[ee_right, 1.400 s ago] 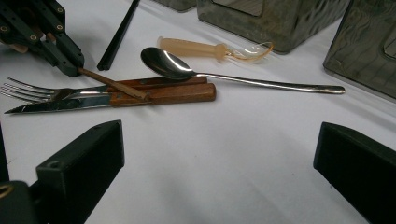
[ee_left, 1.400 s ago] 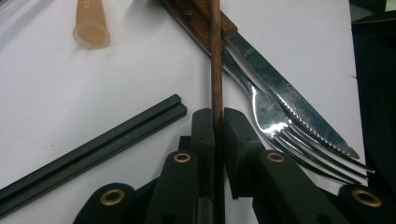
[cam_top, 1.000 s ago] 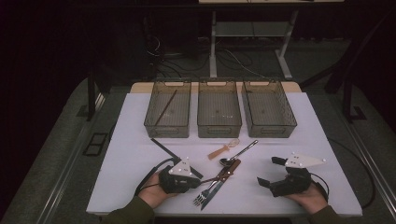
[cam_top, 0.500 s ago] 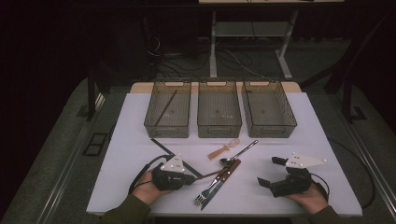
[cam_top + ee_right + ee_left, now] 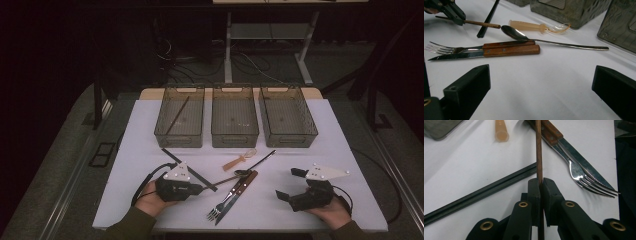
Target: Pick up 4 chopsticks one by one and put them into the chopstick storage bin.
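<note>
- The left gripper [image 5: 200, 189] is pinched on a thin brown wooden stick [image 5: 538, 152], most likely a chopstick, near one end. The stick lies low over the white table [image 5: 150, 130], just beside the black chopstick [image 5: 481, 191], with its free end close to the spoon [image 5: 524, 36].
- The left bin [image 5: 180, 117] already holds a similar stick, so that is probably where this one belongs.
- For a clean lift, the person should keep the jaws tight on the stick and raise it straight up. The long free end could sweep the spoon, or the fork [image 5: 451, 49] and knife [image 5: 499, 53] lying side by side.
- The right gripper [image 5: 290, 185] rests with its jaws spread wide, holding nothing.
- Compared with half a second ago, the left gripper has moved toward the cutlery and closed on the stick. The right gripper has not moved.
</note>
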A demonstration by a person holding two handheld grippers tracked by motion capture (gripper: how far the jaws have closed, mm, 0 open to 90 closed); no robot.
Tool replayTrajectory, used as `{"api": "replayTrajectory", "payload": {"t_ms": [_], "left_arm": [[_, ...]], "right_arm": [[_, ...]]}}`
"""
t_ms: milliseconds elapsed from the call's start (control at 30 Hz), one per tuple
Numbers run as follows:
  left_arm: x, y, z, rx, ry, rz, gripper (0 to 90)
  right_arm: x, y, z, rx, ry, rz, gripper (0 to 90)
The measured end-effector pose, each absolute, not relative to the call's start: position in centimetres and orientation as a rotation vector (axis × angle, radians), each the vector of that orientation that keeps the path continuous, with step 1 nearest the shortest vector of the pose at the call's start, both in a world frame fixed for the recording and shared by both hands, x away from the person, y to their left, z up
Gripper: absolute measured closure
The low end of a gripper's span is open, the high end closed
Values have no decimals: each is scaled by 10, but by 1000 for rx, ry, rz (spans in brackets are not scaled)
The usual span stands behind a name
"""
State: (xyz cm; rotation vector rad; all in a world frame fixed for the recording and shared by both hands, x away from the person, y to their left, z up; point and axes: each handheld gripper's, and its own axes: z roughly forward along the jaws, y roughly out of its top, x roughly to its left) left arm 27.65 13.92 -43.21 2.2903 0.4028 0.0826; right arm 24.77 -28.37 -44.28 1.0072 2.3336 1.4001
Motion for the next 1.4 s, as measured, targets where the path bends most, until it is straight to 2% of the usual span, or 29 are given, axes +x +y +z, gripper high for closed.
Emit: {"api": "replayTrajectory", "payload": {"t_ms": [767,1400], "left_arm": [[286,153,-426,2241,480,139,847],[308,167,-414,2159,616,224,847]], "right_arm": [[255,-285,-446,991,2349,1379,16],[257,-282,-449,1004,2364,1360,16]]}}
